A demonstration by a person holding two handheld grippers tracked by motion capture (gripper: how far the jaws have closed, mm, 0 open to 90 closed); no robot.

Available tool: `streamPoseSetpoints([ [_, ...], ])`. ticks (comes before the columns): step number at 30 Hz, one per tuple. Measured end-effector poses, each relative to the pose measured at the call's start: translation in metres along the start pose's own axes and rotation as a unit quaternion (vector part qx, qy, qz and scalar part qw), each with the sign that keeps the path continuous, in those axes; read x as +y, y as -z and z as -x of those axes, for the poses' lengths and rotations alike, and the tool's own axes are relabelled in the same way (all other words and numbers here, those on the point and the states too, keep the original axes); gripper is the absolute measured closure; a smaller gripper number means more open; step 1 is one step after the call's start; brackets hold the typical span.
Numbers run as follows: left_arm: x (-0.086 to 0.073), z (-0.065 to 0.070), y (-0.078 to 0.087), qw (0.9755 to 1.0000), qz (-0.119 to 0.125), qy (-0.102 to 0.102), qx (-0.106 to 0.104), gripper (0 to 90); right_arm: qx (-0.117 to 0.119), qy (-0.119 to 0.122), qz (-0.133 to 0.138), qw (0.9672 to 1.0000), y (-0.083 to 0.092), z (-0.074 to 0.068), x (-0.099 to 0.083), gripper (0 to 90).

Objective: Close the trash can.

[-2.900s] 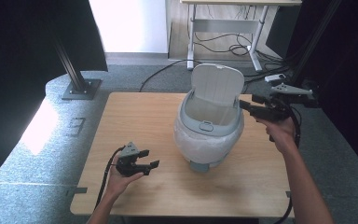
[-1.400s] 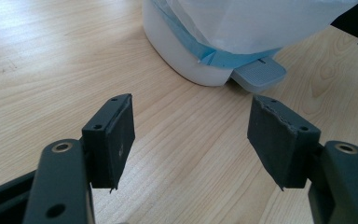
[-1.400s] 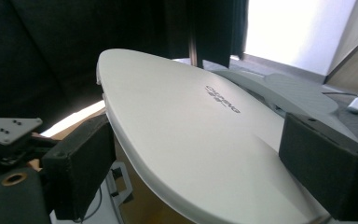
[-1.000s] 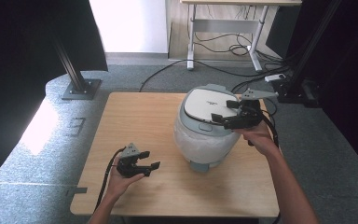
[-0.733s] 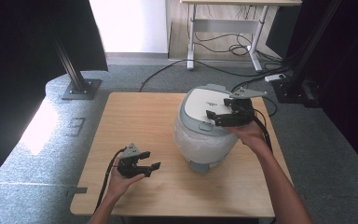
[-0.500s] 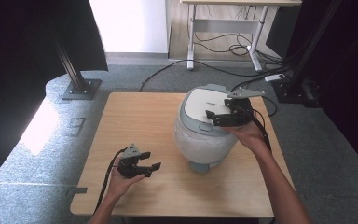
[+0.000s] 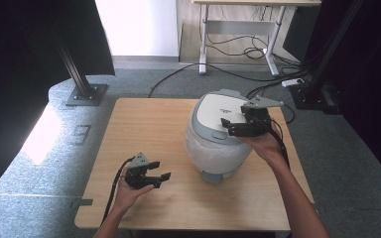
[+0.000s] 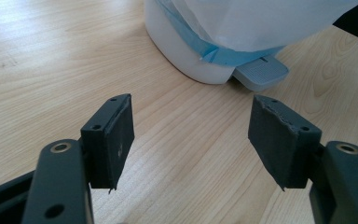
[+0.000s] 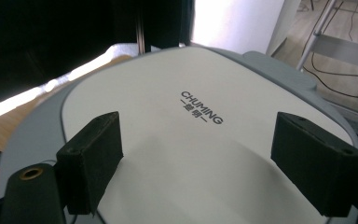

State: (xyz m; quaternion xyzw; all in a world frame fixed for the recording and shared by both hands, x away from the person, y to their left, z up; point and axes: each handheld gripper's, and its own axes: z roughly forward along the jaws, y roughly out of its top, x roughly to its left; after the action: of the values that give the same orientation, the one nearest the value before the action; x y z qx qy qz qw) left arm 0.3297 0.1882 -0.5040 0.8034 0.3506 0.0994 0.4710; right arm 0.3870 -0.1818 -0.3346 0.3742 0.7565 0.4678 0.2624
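Bin (image 7: 217, 148) lid closed at table's 2 o'clock, right gripper (image 7: 226, 127) spread above it; left gripper (image 7: 161, 171) spread, empty, at 7 o'clock.

My left gripper (image 7: 154, 174) has bare table (image 7: 144, 129) all around it; the pedal bin (image 7: 218, 139) blocks its right, and my right gripper (image 7: 234, 126) sits over the bin's closed lid (image 9: 191, 135)

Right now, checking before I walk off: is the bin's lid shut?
Shut: the lid lies flat on the bin, right gripper above it.
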Motion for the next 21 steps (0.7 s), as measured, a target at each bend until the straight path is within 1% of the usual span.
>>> streamPoseSetpoints([
  [2, 0.0, -0.002, 0.001, 1.0, 0.001, 0.001, 0.001, 30.9, 0.006, -0.013, 0.021, 0.9997, 0.009, 0.002, -0.004, 16.4],
  [3, 0.0, -0.002, 0.001, 1.0, 0.001, 0.002, 0.002, 30.9, 0.006, -0.014, 0.029, 0.9994, 0.014, 0.003, -0.006, 16.9],
  [4, 0.0, -0.002, 0.001, 1.0, 0.001, 0.003, 0.003, 30.9, 0.002, -0.015, 0.036, 0.9992, 0.024, 0.006, -0.012, 17.1],
  [5, -0.001, -0.002, 0.001, 1.0, 0.001, 0.003, 0.003, 30.9, 0.002, -0.015, 0.036, 0.9992, 0.024, 0.006, -0.012, 17.1],
  [7, 0.0, -0.002, 0.002, 1.0, 0.002, 0.003, 0.004, 30.9, -0.001, -0.019, 0.043, 0.9989, 0.035, 0.011, -0.02, 17.9],
  [14, 0.0, -0.001, 0.002, 1.0, 0.003, 0.002, 0.005, 30.9, -0.007, -0.029, 0.066, 0.9974, 0.066, 0.02, -0.044, 18.3],
  [18, 0.0, -0.002, 0.002, 1.0, 0.002, 0.003, 0.006, 30.9, -0.013, -0.032, 0.066, 0.9972, 0.077, 0.024, -0.061, 18.3],
  [21, 0.0, -0.003, 0.003, 1.0, 0.003, 0.003, 0.006, 30.9, -0.015, -0.044, 0.073, 0.9962, 0.083, 0.027, -0.076, 18.5],
])
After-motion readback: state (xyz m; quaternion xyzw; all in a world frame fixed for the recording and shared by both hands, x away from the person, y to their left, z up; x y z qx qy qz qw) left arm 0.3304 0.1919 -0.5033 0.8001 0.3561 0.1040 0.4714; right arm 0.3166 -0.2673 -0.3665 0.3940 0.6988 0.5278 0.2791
